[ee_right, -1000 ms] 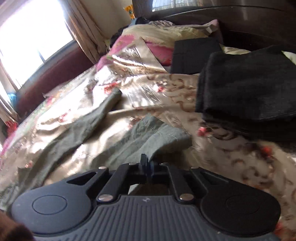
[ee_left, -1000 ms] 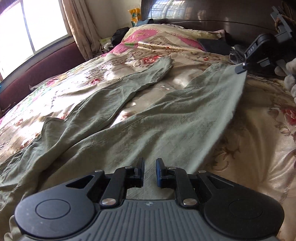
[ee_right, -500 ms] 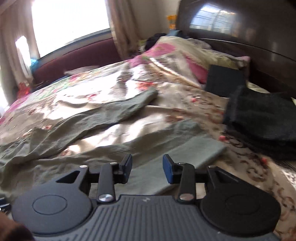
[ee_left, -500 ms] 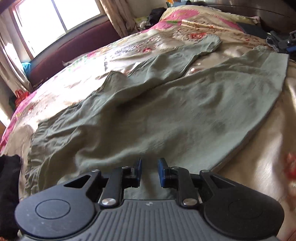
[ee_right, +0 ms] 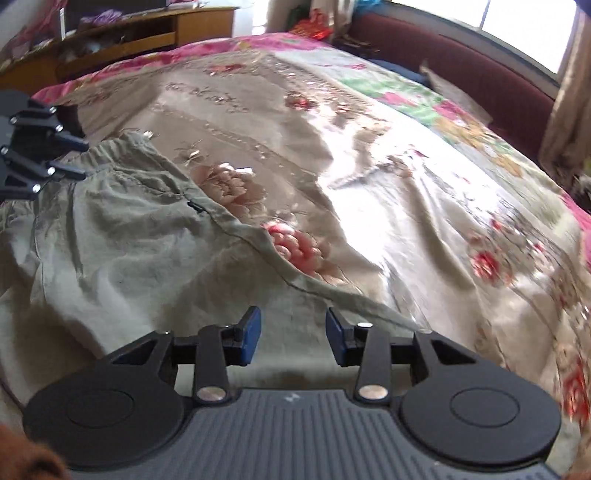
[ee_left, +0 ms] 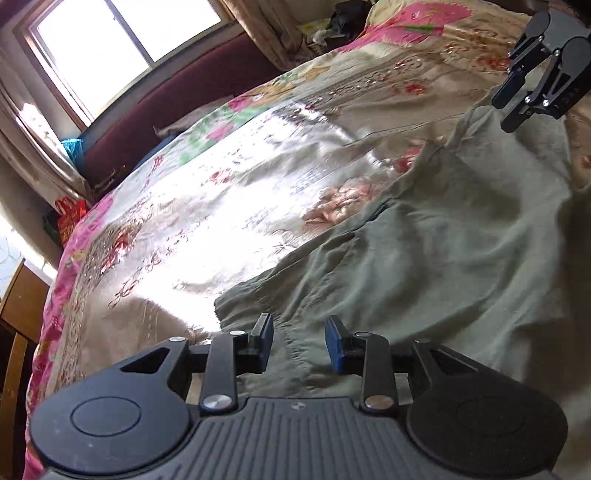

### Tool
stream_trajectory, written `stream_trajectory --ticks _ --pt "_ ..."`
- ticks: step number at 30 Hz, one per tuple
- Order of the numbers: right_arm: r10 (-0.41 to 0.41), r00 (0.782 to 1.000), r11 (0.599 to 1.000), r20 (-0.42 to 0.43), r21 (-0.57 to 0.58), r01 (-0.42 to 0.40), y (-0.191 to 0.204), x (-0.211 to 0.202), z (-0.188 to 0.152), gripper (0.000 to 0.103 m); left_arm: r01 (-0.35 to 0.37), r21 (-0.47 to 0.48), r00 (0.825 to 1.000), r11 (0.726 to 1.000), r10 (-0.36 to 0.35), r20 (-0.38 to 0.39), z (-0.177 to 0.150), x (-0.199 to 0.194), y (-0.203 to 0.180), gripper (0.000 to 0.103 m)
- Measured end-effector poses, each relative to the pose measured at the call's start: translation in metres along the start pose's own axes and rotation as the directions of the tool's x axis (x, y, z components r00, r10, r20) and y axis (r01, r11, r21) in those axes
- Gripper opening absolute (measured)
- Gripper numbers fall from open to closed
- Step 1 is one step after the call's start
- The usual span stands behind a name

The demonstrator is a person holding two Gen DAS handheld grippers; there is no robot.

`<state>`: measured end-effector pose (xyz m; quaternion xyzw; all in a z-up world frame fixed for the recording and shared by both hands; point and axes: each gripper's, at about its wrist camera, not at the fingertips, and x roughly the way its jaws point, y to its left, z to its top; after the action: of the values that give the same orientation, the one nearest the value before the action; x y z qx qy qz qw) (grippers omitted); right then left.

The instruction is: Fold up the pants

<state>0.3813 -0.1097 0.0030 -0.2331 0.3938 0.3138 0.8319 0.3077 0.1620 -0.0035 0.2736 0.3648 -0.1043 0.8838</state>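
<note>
Grey-green pants (ee_left: pixel 436 258) lie crumpled on a shiny floral bedspread (ee_left: pixel 229 206). My left gripper (ee_left: pixel 298 343) is open, its blue-padded fingers just above the gathered waistband (ee_left: pixel 295 343). My right gripper (ee_right: pixel 293 338) is open and empty over the pants' outer edge (ee_right: pixel 321 284). The pants also show in the right wrist view (ee_right: pixel 122 240). The right gripper also shows in the left wrist view (ee_left: pixel 515 110) at top right, the left gripper in the right wrist view (ee_right: pixel 74 157) at far left by the waistband.
A dark red window bench (ee_left: pixel 177 110) and a bright window (ee_left: pixel 122 44) run along the far side of the bed. A wooden desk (ee_right: pixel 147 33) stands beyond the bed's foot. Curtains (ee_left: pixel 266 33) hang at the back.
Both grippers have swung round to the waist end of the pants. The right gripper, shut on a leg hem a second ago, let go and is open. The left has opened wider.
</note>
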Motion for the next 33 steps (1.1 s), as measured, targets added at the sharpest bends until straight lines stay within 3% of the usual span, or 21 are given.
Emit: stream_trajectory --ticks 3,8,10,13,18,22,23,25,27,29,30,31,33 --pt "0.031 0.998 0.992 -0.048 -0.123 -0.036 0.005 0.027 0.023 0.052 0.015 -0.019 1.0 1.0 -0.015 -0.027 0.004 0.027 0.025 0.051" --pt "0.072 0.993 0.986 -0.094 -0.141 -0.084 0.001 0.06 0.043 0.06 0.043 -0.027 0.997 0.999 -0.045 -0.061 0.007 0.061 0.047 0.06" --pt "0.093 0.986 0.982 -0.135 -0.152 -0.113 0.001 0.073 0.043 0.06 0.091 -0.043 0.994 0.995 -0.094 -0.064 0.01 0.072 0.052 0.065" --pt "0.095 0.976 0.969 -0.195 -0.206 -0.136 0.001 0.09 0.041 0.06 0.108 -0.022 0.992 0.994 -0.109 -0.056 0.016 0.084 0.052 0.074" --pt "0.187 0.951 0.944 -0.247 -0.223 -0.244 -0.003 0.079 0.041 0.059 0.159 0.01 0.985 0.987 -0.158 -0.064 0.016 0.078 0.059 0.074" --pt "0.167 0.944 0.937 -0.286 -0.251 -0.242 0.002 0.094 0.04 0.059 0.188 0.032 0.979 0.982 -0.185 -0.085 0.014 0.084 0.059 0.077" --pt "0.166 0.945 0.942 -0.281 -0.237 -0.236 0.002 0.096 0.042 0.057 0.193 0.03 0.977 0.981 -0.189 -0.094 0.016 0.088 0.061 0.079" --pt "0.157 0.949 0.956 -0.273 -0.199 -0.216 -0.001 0.095 0.045 0.025 0.215 0.016 0.97 0.977 -0.211 -0.12 0.019 0.094 0.067 0.082" --pt "0.141 0.95 0.964 -0.278 -0.179 -0.196 0.0 0.093 0.045 0.007 0.249 -0.002 0.957 0.969 -0.246 -0.151 0.022 0.097 0.071 0.076" --pt "0.112 0.956 0.971 -0.272 -0.176 -0.163 0.003 0.088 0.043 0.004 0.276 -0.03 0.942 0.961 -0.277 -0.188 0.025 0.104 0.072 0.069" --pt "0.101 0.959 0.974 -0.265 -0.172 -0.15 0.004 0.085 0.042 0.003 0.282 -0.038 0.938 0.959 -0.284 -0.197 0.026 0.105 0.073 0.061" --pt "0.086 0.963 0.976 -0.254 -0.173 -0.133 0.006 0.081 0.042 0.003 0.281 -0.044 0.938 0.959 -0.284 -0.197 0.028 0.104 0.073 0.046" --pt "0.056 0.975 0.977 -0.216 -0.188 -0.098 0.01 0.068 0.044 0.002 0.283 -0.059 0.938 0.957 -0.289 -0.192 0.03 0.095 0.074 0.038"
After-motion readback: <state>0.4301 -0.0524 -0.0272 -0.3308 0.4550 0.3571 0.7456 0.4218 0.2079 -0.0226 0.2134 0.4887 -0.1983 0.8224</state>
